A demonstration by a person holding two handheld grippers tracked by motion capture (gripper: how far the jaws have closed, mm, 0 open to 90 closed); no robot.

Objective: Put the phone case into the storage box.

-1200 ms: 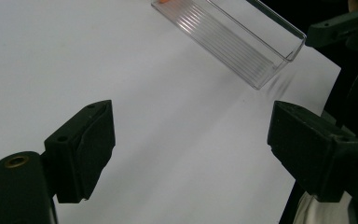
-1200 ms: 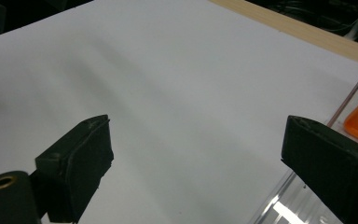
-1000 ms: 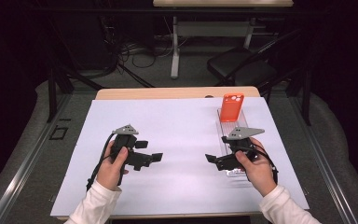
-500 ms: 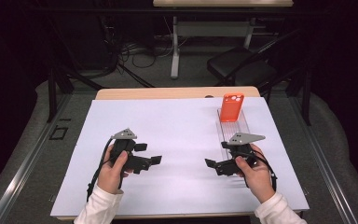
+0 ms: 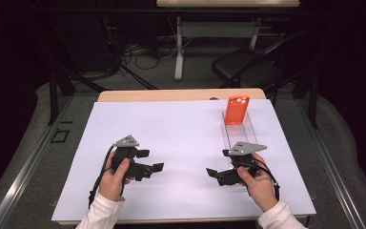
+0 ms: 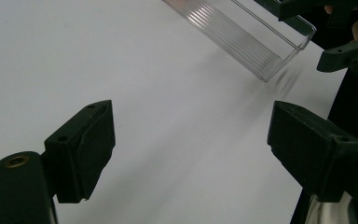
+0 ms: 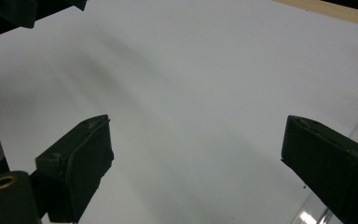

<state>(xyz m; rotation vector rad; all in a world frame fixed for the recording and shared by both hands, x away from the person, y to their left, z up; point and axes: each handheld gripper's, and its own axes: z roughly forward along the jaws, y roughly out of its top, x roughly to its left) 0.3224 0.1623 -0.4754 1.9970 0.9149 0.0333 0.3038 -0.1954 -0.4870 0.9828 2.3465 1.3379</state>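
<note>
A clear ribbed plastic tray [image 5: 242, 131] lies flat, long axis running away from the person, an orange phone case [image 5: 237, 109] upright at its far end. Left tool [image 5: 148, 161] and right tool [image 5: 218, 165] gape, empty.

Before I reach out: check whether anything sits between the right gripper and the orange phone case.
Nothing visible does. The right gripper is open, low over the white sheet, pointing at the left gripper. The orange phone case stands at the far end of the clear tray, with bare tray between.
</note>
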